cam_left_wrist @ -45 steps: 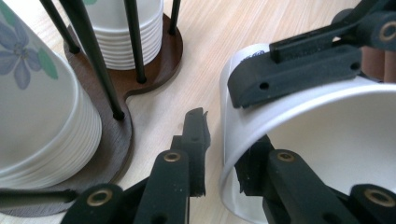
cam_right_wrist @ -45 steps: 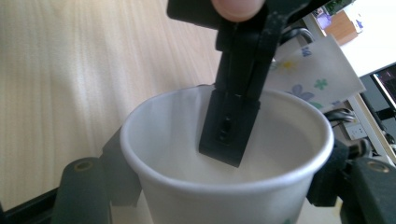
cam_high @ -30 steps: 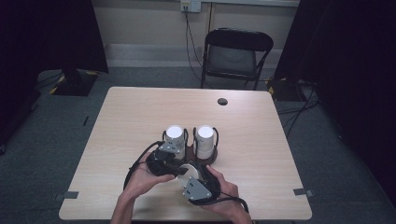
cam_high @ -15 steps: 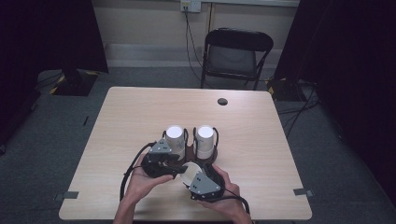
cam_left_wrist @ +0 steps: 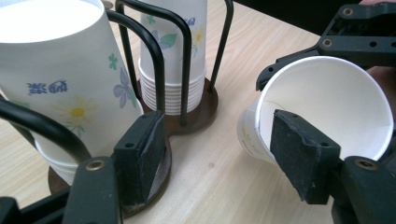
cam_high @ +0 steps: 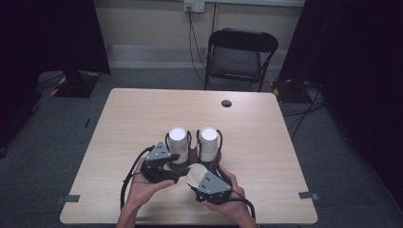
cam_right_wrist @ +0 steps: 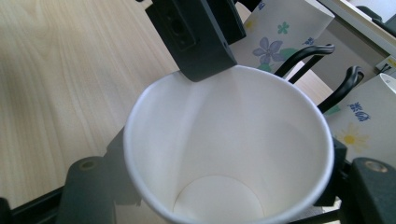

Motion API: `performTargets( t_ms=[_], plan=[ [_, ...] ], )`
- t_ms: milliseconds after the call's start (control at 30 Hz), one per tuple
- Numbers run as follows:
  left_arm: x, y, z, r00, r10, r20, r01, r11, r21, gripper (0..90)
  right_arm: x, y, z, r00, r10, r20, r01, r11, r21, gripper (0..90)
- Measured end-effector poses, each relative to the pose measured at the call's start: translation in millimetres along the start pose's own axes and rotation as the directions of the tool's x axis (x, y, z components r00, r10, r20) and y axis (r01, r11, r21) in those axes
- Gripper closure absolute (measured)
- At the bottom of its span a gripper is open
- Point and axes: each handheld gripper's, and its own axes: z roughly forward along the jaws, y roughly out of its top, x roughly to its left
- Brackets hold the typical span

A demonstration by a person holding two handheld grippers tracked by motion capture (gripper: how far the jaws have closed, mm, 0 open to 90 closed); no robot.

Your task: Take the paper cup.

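A black wire holder [cam_high: 191, 153] on a brown base [cam_left_wrist: 201, 112] stands mid-table with two stacks of flower-print paper cups, one on the left [cam_high: 178, 141] and one on the right [cam_high: 208, 140]. Just in front of it my right gripper [cam_high: 198, 177] is shut on a single white cup [cam_high: 194, 171], whose empty mouth [cam_right_wrist: 233, 154] faces its camera. My left gripper [cam_high: 172, 169] is open beside the left stack [cam_left_wrist: 60, 84]. One pad [cam_left_wrist: 299, 161] rests at the rim of the held cup [cam_left_wrist: 327, 107]; the other pad [cam_left_wrist: 140, 156] sits by the holder's base.
The wooden table [cam_high: 133, 118] has a dark round grommet [cam_high: 226, 103] near its far edge. A black folding chair [cam_high: 240, 52] stands behind the table. Black cables trail from both grippers toward the near edge. Dark curtains hang at both sides.
My left gripper has drawn back a little from the left stack toward the held cup. The right gripper with its cup has shifted only slightly.
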Motion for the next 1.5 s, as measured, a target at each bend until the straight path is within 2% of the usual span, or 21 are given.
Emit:
performTargets(
  t_ms=[133, 167, 200, 333, 433, 467, 600, 733, 767, 800, 833, 900, 1000, 1033, 1067, 1200, 1267, 1333, 1400, 1433, 1500],
  plan=[
    [1.9, -3.2, -3.7, 1.0000, -0.006, 0.006, 0.006, 0.9996, -0.027, 32.0, -0.3, -1.5, 0.2, 0.9999, 0.017, 0.002, -0.017, 0.9999, -0.002, 31.1],
    [1.9, -4.3, -6.8, 0.9998, -0.001, -0.018, 0.001, 0.9995, -0.031, 32.2, -0.3, -2.1, 0.0, 0.9998, 0.021, 0.004, -0.021, 0.9998, -0.003, 31.1],
    [1.9, -4.3, -6.8, 0.9998, -0.001, -0.018, 0.001, 0.9995, -0.031, 32.1, -0.3, -2.1, 0.0, 0.9998, 0.021, 0.004, -0.021, 0.9998, -0.003, 31.1],
    [4.7, -6.5, -11.4, 0.9995, -0.015, -0.029, 0.014, 0.9988, -0.048, 31.3, -6.0, -6.9, -4.6, 0.9973, 0.073, 0.009, -0.073, 0.9971, -0.023, 31.1],
    [6.4, -7.5, -12.6, 0.9987, -0.018, -0.047, 0.017, 0.9992, -0.035, 31.0, -9.3, -9.0, -6.3, 0.9951, 0.099, 0.009, -0.099, 0.9946, -0.032, 31.1],
    [6.6, -8.5, -12.7, 0.9984, -0.021, -0.053, 0.019, 0.9991, -0.037, 30.1, -12.2, -11.0, -7.9, 0.9913, 0.132, 0.007, -0.131, 0.9904, -0.043, 31.1],
    [7.5, -13.4, -15.7, 0.9974, -0.025, -0.068, 0.023, 0.9992, -0.034, 29.9, -15.9, -13.9, -10.1, 0.9884, 0.151, 0.018, -0.150, 0.9877, -0.045, 31.0],
    [11.7, -20.4, -20.6, 0.9954, -0.047, -0.083, 0.042, 0.9972, -0.062, 28.2, -20.2, -18.0, -13.6, 0.9817, 0.189, 0.027, -0.187, 0.9811, -0.050, 31.0],
    [15.4, -24.9, -23.3, 0.9944, -0.079, -0.070, 0.072, 0.9931, -0.093, 26.7, -22.1, -20.2, -15.7, 0.9783, 0.205, 0.032, -0.203, 0.9778, -0.053, 31.0],
    [15.4, -24.9, -23.3, 0.9944, -0.079, -0.070, 0.072, 0.9931, -0.093, 25.1, -23.0, -21.3, -16.9, 0.9751, 0.218, 0.038, -0.216, 0.9747, -0.056, 31.0],
    [19.3, -28.5, -25.8, 0.9917, -0.091, -0.091, 0.082, 0.9912, -0.104, 23.4, -24.3, -22.7, -18.1, 0.9722, 0.231, 0.040, -0.228, 0.9718, -0.059, 31.0],
    [22.5, -31.8, -28.5, 0.9916, -0.097, -0.086, 0.087, 0.9895, -0.116, 20.2, -26.8, -25.6, -20.3, 0.9667, 0.252, 0.042, -0.249, 0.9662, -0.066, 31.0],
    [24.2, -33.9, -31.3, 0.9918, -0.086, -0.094, 0.074, 0.9893, -0.126, 18.1, -29.0, -28.0, -22.7, 0.9628, 0.264, 0.059, -0.260, 0.9635, -0.064, 31.0],
    [25.3, -37.0, -33.2, 0.9892, -0.083, -0.121, 0.067, 0.9892, -0.130, 18.3, -31.8, -30.1, -25.1, 0.9601, 0.271, 0.070, -0.266, 0.9616, -0.067, 31.0],
    [25.3, -37.0, -33.2, 0.9892, -0.083, -0.121, 0.067, 0.9892, -0.130, 18.5, -31.8, -30.1, -25.1, 0.9601, 0.271, 0.070, -0.266, 0.9616, -0.067, 31.0],
    [29.9, -49.1, -36.4, 0.9822, -0.096, -0.161, 0.070, 0.9848, -0.159, 17.4, -37.0, -33.7, -29.8, 0.9516, 0.294, 0.090, -0.288, 0.9546, -0.077, 31.0],
    [31.1, -54.8, -37.5, 0.9797, -0.098, -0.175, 0.067, 0.9824, -0.174, 17.3, -40.9, -36.2, -32.7, 0.9447, 0.310, 0.106, -0.302, 0.9494, -0.084, 30.9],
    [32.6, -60.6, -38.5, 0.9746, -0.103, -0.199, 0.063, 0.9783, -0.197, 16.3, -43.7, -38.1, -34.0, 0.9403, 0.321, 0.114, -0.312, 0.9461, -0.085, 30.9],
    [35.2, -68.4, -39.2, 0.9638, -0.110, -0.243, 0.057, 0.9753, -0.214, 15.6, -46.7, -40.2, -35.2, 0.9340, 0.332, 0.131, -0.323, 0.9423, -0.086, 31.0],
    [37.2, -73.8, -39.6, 0.9539, -0.125, -0.273, 0.061, 0.9709, -0.232, 15.6, -47.9, -41.0, -36.1, 0.9294, 0.341, 0.142, -0.330, 0.9395, -0.091, 30.9],
    [38.6, -79.7, -40.9, 0.9435, -0.131, -0.304, 0.055, 0.9673, -0.248, 15.6, -51.7, -42.3, -37.6, 0.9205, 0.358, 0.157, -0.346, 0.9331, -0.098, 31.0]
  ],
)
